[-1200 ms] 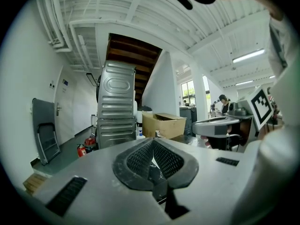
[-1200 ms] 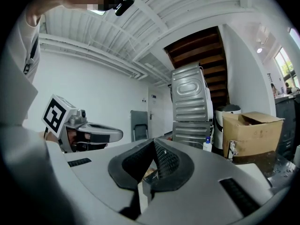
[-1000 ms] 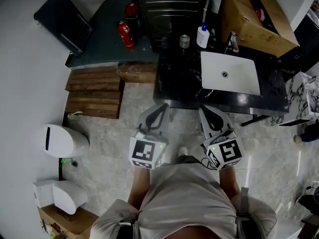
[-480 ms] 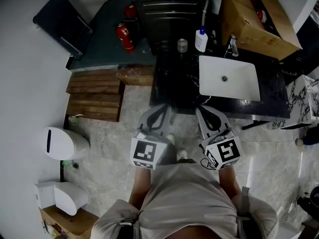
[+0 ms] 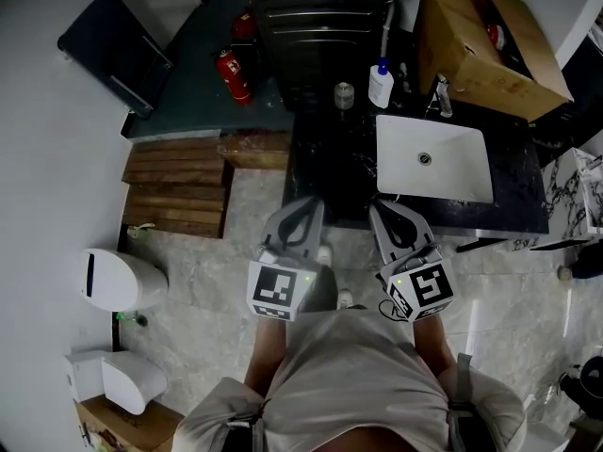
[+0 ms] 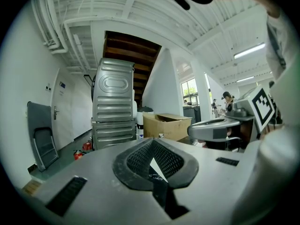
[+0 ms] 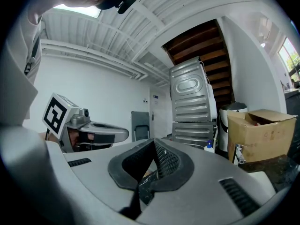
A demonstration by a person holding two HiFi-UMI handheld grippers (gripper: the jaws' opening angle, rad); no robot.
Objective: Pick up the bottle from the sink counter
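Head view: both tools sit low-center in the frame, held out in front of the person over the grey tiled floor, just short of the near edge of the dark worktop. Left tool jaws closed together, nothing between them; the left gripper view shows the pads meeting at the tip. Right tool jaws also together and empty, the same in the right gripper view.

The bottle, white with a blue cap, stands upright at the far side of the worktop, upper center of the frame, well apart from both tools. It also shows small at right-center of the right gripper view. A small metal can stands just left of it. The white sink is sunk into the worktop to the bottle's lower right, with the faucet at its far rim. An open cardboard box is at the upper right. 1 red fire extinguisher lies upper left of center, with wooden boards below it.
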